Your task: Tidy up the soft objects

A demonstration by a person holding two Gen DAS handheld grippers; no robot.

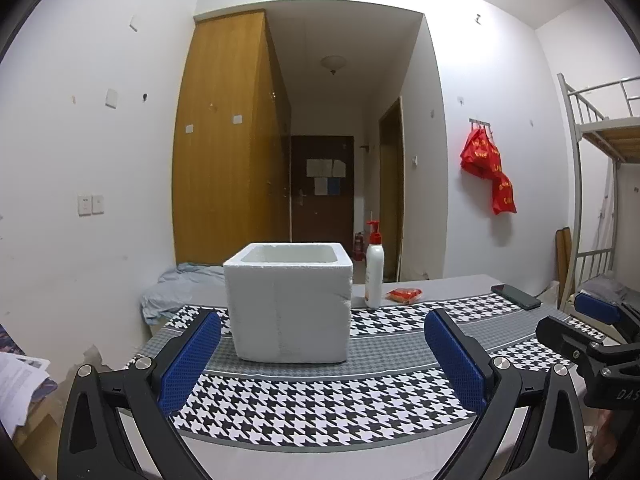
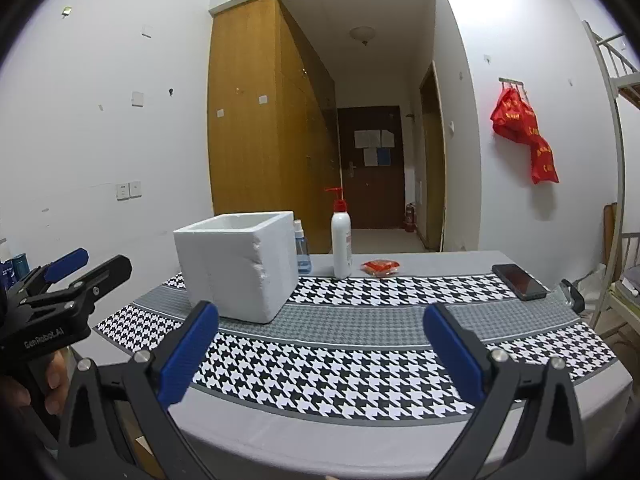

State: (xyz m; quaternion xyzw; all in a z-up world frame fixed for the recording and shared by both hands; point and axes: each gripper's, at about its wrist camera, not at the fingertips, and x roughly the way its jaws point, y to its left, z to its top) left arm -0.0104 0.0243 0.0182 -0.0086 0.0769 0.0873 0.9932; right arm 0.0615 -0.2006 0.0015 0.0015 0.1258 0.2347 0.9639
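Both my grippers, left gripper [image 1: 322, 354] and right gripper [image 2: 320, 354], gape wide, empty; small red soft packet [image 2: 380, 267] at centre frame remains outside white foam box [image 2: 240, 264].

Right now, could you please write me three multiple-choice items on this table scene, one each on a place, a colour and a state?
1. Where does the black smartphone lie?
A. inside the box
B. on the table's right side
C. on the floor

2. What colour is the pump on the white plastic bottle?
A. red
B. green
C. yellow

3. How is the white foam box?
A. lidded
B. tipped over
C. upright, open-topped

Answers: B, it rests on the checked cloth at the right; A, the pump is red; C, its rim shows uncovered.
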